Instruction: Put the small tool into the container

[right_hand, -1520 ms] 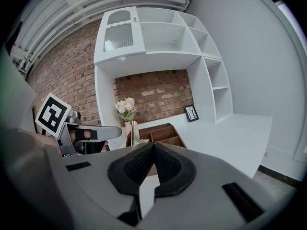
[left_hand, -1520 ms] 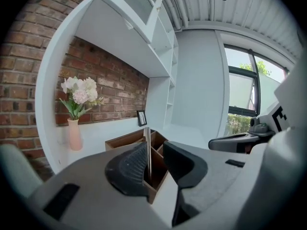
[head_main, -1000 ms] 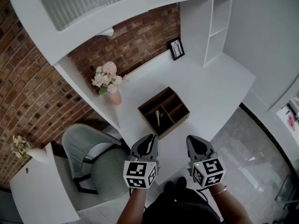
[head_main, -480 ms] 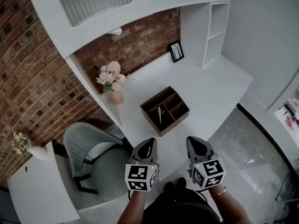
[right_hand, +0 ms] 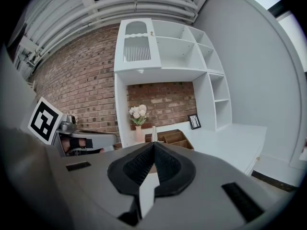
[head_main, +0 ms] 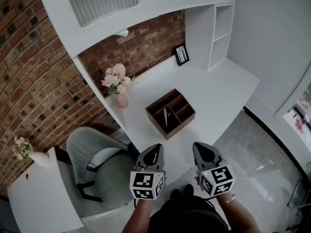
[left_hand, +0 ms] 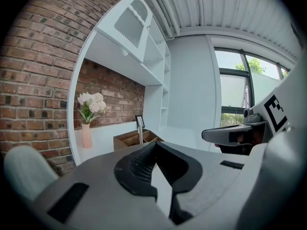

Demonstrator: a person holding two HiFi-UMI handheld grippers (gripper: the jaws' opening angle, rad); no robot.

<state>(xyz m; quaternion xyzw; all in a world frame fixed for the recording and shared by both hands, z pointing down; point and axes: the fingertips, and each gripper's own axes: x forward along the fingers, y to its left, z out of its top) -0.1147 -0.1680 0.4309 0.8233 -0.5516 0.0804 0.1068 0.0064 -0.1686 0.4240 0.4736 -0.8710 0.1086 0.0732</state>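
Both hand-held grippers hover low in the head view, side by side near the front edge of the white table [head_main: 218, 96] and well apart from the brown wooden container [head_main: 181, 128]. The left hand-held gripper [head_main: 153, 149] has its jaws pressed together at the tips, and its own view shows nothing between the dark ribbed pads [left_hand: 139, 164]. The right hand-held gripper [head_main: 200, 148] is likewise pressed together and empty, its jaws meeting at a point. The small tool [head_main: 165, 116], slim and silvery, already sits inside the container, in the long compartment on its left side; in both gripper views it stands roughly upright and pokes above the container's rim. Behind the container and to the left, a pink vase of pale flowers [head_main: 116, 84] stands against the brick wall [head_main: 34, 72], and a small framed picture [head_main: 181, 54] leans at the back of the table beside the white shelf unit [head_main: 221, 28]. A grey-green chair [head_main: 97, 164] sits to the left of the left hand-held gripper.
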